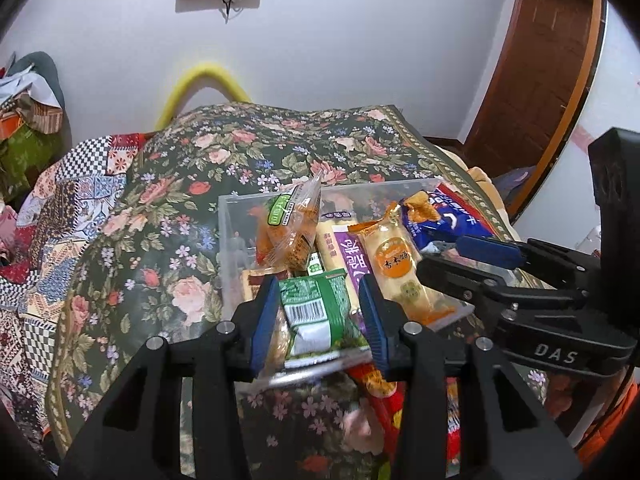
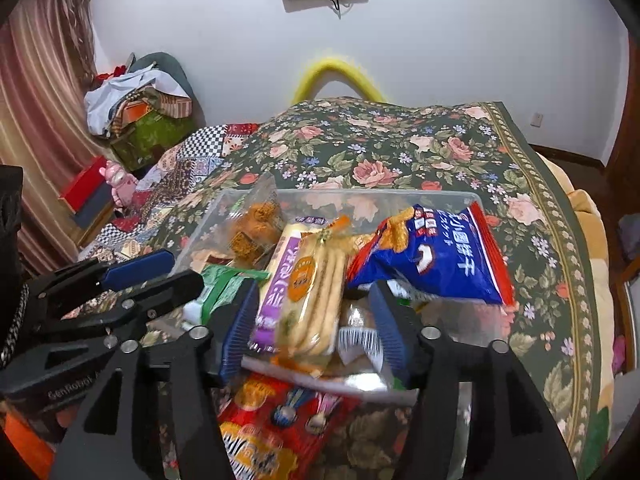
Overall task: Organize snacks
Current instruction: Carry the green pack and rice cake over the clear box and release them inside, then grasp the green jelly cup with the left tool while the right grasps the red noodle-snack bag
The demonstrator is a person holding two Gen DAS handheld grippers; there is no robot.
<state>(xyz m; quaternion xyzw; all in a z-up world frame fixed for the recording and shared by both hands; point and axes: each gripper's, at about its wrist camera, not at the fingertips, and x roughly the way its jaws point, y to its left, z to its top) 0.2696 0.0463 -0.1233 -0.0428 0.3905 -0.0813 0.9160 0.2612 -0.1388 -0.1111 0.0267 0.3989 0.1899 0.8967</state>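
Left wrist view: left gripper (image 1: 320,312) has its jaws clamped on a green snack packet (image 1: 314,312) over a clear plastic box (image 1: 232,240) of snacks on a floral bedspread (image 1: 160,184). Right gripper (image 2: 316,328) stands with jaws parted around a yellow biscuit pack (image 2: 316,300), pads not pressing.

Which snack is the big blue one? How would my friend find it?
On the flowery bedspread sits a clear box full of snacks. The blue bag leans at its right end, the only blue packet, with white writing and a red edge.
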